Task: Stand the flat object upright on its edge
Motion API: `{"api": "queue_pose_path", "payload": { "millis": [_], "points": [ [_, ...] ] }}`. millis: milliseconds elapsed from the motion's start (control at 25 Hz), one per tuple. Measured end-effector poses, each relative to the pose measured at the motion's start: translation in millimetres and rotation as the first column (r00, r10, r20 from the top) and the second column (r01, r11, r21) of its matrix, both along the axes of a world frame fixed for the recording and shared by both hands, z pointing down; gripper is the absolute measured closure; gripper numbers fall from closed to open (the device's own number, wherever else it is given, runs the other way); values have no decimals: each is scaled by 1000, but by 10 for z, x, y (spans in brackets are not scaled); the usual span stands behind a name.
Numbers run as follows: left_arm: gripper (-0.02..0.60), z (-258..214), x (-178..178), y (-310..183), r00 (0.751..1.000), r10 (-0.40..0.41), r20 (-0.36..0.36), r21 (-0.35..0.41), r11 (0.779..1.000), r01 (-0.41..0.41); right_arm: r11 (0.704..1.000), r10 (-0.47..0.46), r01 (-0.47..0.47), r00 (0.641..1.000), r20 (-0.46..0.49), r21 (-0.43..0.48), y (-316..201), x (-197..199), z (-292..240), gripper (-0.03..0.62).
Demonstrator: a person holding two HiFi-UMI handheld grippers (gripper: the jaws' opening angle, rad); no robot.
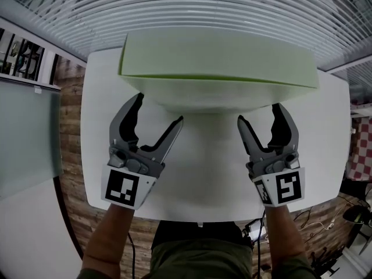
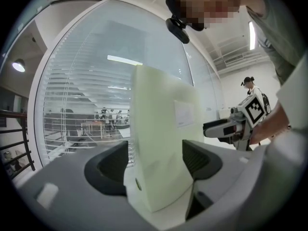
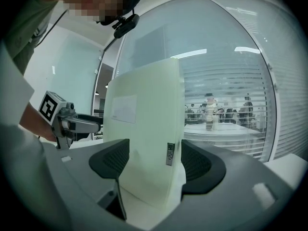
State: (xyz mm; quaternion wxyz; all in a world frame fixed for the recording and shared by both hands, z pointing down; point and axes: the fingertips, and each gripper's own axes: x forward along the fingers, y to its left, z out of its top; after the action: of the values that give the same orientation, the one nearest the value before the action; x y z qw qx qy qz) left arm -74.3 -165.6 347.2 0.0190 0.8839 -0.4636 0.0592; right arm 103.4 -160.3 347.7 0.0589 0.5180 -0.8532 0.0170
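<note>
Forearms (image 1: pixel 113 237) are reaching up from the bottom edge of the head view, each carrying a gripper with a black-and-white marker cube (image 1: pixel 123 189) at its base. The left gripper (image 1: pixel 160 107) is sitting at the near left of the pale green flat panel (image 1: pixel 218 54), and the right gripper (image 1: pixel 258 112) is sitting at its near right. The panel is standing upright on one long edge on the white table (image 1: pixel 203 173), toward the far side of it.

Both grippers are gaping wide, clamping nothing. In the left gripper view the panel (image 2: pixel 159 129) is rising between the two dark pads (image 2: pixel 113 165), with a gap showing at the left pad. In the right gripper view the panel (image 3: pixel 144 124) is likewise standing between the spread pads (image 3: pixel 195 165); whether any pad is brushing it cannot be told.

A white label (image 3: pixel 124 109) is showing on the panel's broad face, and a small sticker (image 3: pixel 170 154) on its narrow edge. Behind the panel, a glass wall with blinds (image 1: pixel 232 4) is running across.
</note>
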Motion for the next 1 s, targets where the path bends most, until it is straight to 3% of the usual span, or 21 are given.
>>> {"api": "queue_pose_path", "payload": {
  "millis": [600,840,1000],
  "points": [
    [244,-36,-127,94,1000,-22,-14,-9,1000,22,1000,19,-19,1000,5,-15,80,39,-12,275],
    [246,14,-176,217,999,1,49,23,1000,-2,999,18,-18,1000,-7,-40,173,118,-15,276],
    [271,11,-158,342,999,-1,36,-30,1000,2,999,2,-2,1000,0,-37,251,98,-86,278]
  ]
}}
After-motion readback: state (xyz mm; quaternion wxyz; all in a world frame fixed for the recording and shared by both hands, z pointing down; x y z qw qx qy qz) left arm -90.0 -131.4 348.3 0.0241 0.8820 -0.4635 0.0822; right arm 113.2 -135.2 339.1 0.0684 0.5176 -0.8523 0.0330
